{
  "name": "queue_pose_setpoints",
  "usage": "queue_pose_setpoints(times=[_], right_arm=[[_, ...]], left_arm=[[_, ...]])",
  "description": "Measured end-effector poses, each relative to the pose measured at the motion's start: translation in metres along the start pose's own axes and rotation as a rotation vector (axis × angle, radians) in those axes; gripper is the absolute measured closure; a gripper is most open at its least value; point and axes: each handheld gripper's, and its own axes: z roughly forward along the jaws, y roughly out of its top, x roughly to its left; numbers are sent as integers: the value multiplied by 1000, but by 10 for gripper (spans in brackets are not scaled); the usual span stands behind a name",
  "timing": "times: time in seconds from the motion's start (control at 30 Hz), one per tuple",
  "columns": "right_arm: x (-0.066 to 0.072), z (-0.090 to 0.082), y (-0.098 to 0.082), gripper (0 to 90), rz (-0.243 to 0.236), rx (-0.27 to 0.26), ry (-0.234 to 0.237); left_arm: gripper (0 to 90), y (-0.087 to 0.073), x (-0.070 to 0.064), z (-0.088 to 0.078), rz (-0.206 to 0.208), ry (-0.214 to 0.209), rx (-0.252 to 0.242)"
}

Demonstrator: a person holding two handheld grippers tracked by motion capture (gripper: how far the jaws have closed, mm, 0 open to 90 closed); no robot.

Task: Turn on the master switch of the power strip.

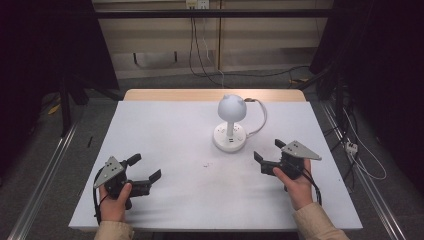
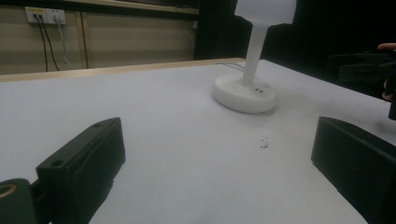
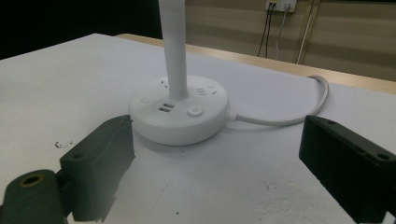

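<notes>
A white desk lamp (image 1: 230, 122) with a dome head and a round base stands right of the table's middle. Its base (image 3: 180, 114) carries a round button (image 3: 194, 111), two USB ports (image 3: 164, 108) and sockets on top. A white cable (image 3: 289, 120) leaves the base toward the back. My right gripper (image 1: 268, 150) rests open on the table just right of the base, jaws wide apart and aimed at it, holding nothing. My left gripper (image 1: 145, 167) lies open near the front left, well away from the lamp base (image 2: 245, 93), with bare table between its jaws.
The white table top (image 1: 175, 125) has a wooden strip along its far edge (image 1: 210, 94). Small specks (image 2: 264, 143) lie in front of the lamp. Cables (image 1: 350, 145) hang off the table's right side. A wall socket (image 2: 45, 15) with plugs sits behind.
</notes>
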Motion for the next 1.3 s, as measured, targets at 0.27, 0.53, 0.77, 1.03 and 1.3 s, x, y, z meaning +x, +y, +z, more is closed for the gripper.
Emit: queue_pose_setpoints(times=[0.27,0.53,0.77,1.03,1.3], right_arm=[[1,9,9,104,0,8,3],[0,20,16,112,-4,15,-13],[4,28,19,114,-14,32,-10],[5,38,21,123,-11,48,-6],[3,45,20,138,-13,65,-15]], left_arm=[[25,1,0,-1,1,3,-5],[25,2,0,-1,5,7,-1],[25,3,0,0,4,-3,-6],[25,2,0,0,0,-6,-9],[25,3,-1,2,2,-11,-8]])
